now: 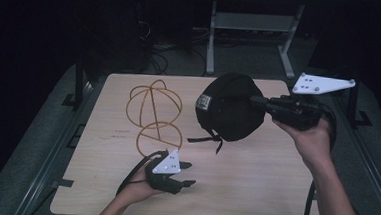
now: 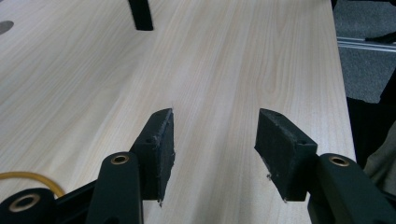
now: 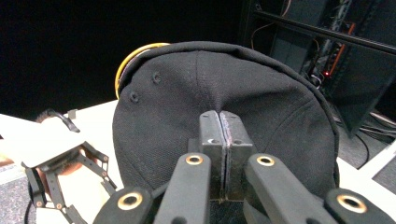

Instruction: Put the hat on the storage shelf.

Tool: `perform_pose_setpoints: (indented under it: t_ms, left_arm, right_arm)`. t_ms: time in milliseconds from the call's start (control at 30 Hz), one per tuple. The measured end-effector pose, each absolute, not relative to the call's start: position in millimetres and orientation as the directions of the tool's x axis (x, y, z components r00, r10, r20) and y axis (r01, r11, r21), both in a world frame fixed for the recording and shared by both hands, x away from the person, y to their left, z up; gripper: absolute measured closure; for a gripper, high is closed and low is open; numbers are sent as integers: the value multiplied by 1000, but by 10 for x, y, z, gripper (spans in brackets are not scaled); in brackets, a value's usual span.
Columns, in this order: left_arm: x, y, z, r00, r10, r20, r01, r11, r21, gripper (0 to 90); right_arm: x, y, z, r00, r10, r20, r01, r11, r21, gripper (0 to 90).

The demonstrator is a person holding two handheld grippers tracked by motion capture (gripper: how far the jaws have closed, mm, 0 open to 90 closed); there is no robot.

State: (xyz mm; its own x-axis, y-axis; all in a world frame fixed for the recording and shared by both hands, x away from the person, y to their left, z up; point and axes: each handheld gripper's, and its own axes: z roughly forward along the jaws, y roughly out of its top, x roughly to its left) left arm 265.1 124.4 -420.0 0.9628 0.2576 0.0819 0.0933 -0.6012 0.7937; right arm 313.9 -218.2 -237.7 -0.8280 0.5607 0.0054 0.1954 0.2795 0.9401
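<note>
One black cap (image 1: 228,107) — one wire frame (image 1: 154,116) — two grippers (image 1: 187,173) (image 1: 253,99).

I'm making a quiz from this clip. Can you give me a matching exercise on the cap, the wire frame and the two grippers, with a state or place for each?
Things:
1. cap
2. wire frame
3. left gripper
4. right gripper

States or places:
A. jaws apart over bare table, nothing between them
B. gold, standing on the table to the left of the cap in the high view
C. black, lifted off the table
D. jaws pinched shut on fabric

Pairs: 1-C, 2-B, 3-A, 4-D
</note>
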Motion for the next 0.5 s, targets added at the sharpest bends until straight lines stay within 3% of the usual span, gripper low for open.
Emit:
perform_pose_setpoints:
  t_ms: [500]
  left_arm:
    - [2633,1212,-4246,967,244,77,93,-615,783,461]
  right_arm:
    - [3329,-1698,-2102,-865,501,-17,165,316,934,892]
